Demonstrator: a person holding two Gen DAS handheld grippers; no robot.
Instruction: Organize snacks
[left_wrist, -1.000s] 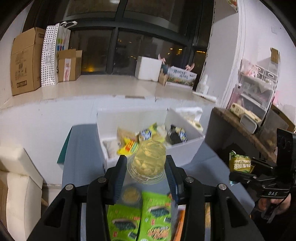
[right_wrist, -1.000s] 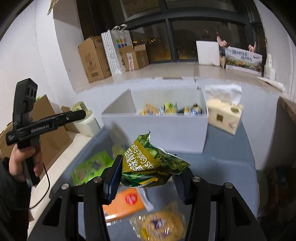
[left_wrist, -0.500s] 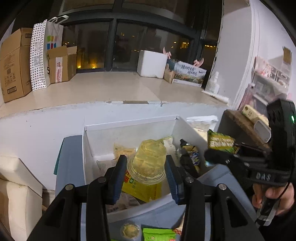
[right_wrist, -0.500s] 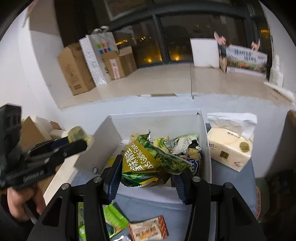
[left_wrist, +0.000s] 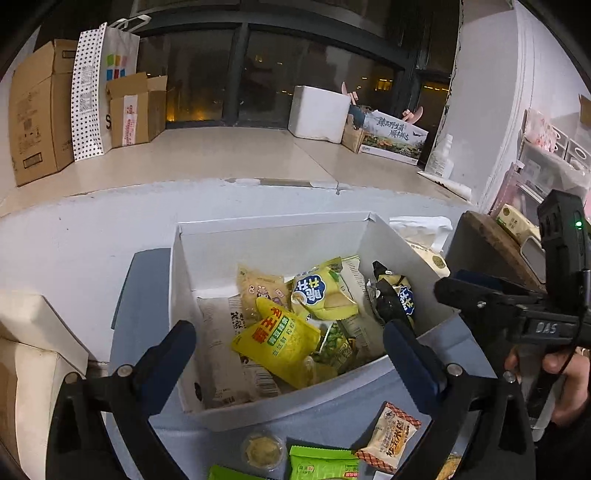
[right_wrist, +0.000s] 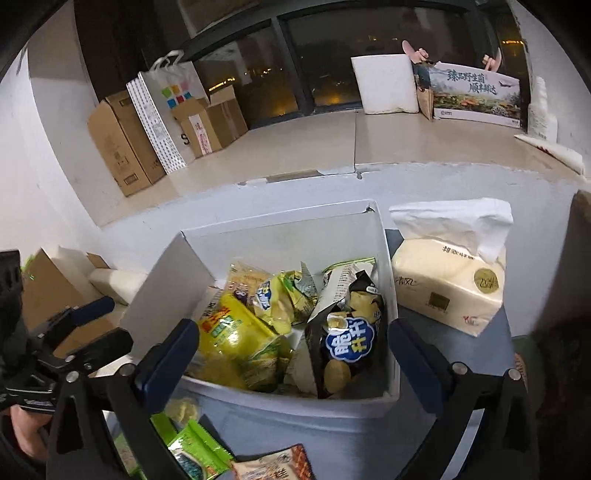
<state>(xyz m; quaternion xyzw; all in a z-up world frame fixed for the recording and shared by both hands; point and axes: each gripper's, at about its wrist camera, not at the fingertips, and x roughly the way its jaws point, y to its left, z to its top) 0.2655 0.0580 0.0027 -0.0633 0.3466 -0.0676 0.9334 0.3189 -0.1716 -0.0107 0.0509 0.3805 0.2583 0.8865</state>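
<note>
Left wrist view recorded the left gripper (left_wrist: 288, 336) poised over the near edge of the white box (left_wrist: 266, 236), its jaws spread wide with nothing between them; they had just been opening. Within the box lay a heap of snack packets: a yellow packet (left_wrist: 277, 341) at the front, a yellow and blue bag (left_wrist: 321, 293) behind it, a beige packet (left_wrist: 258, 291) towards the rear wall, and a black chip bag (left_wrist: 395, 295) against the right-hand wall. A clear cup of yellow contents (left_wrist: 314, 365) appeared low at the front, partly hidden under the yellow packet. On the grey table (left_wrist: 147, 273) outside the box, near its front wall, lay a small round jelly cup (left_wrist: 263, 448), green packets (left_wrist: 321, 463) and an orange-checked cracker packet (left_wrist: 391, 435).

Right wrist view recorded the right gripper (right_wrist: 293, 350) likewise over the front rim of the box, jaws wide and empty, having just been opening. A green-printed packet could be made out deep among the others, though not clearly. A tissue pack (right_wrist: 447, 284) stood just beside the box on its right. The person's hand (left_wrist: 554, 373) holding the right gripper was visible at the right edge of the left wrist view.
</note>
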